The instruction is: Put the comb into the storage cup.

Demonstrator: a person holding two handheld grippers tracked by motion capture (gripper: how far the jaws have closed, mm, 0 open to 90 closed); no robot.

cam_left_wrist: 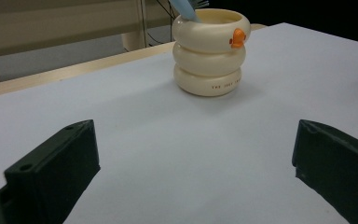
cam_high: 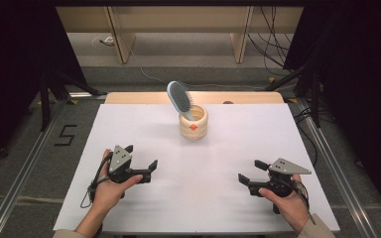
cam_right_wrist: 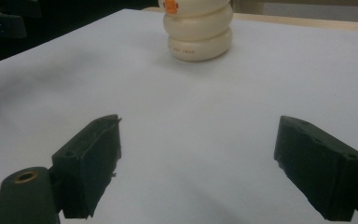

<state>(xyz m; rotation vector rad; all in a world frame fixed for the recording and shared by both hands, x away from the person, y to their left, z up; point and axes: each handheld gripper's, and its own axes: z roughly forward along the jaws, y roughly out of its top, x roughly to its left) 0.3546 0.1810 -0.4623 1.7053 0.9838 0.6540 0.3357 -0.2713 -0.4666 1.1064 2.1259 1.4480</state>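
**Cream holder, blue brush, two idle grippers**

Cream-coloured and built like three stacked rings, the one holder [cam_high: 193,124] stood on the white tabletop [cam_high: 208,198] near the middle of its far edge. An orange duck-bill mark sat on its top ring, facing the near edge. A line of small dark lettering ran round the bottom ring — in the left gripper view it was too small to read. One light blue hairbrush [cam_high: 180,98] stood in the holder handle-down, its bristled head leaning up and toward the far left corner.

On the floor to the left of the table a black "5" [cam_high: 66,135] was marked. Beyond the far edge stood pale wooden furniture legs, with loose cables trailing on the floor.

Two grippers were counted, one in each hand, both over the near half of the tabletop and well apart from the holder. The left gripper [cam_high: 149,171] was held near the near left corner, its jaws spread wide and clasping nothing; the right gripper [cam_high: 250,171] sat toward the near right corner, its jaws likewise wide apart and empty. Each carried a grey three-cornered plate on top. Bare white surface lay between each gripper and the holder — nothing stood in the way.
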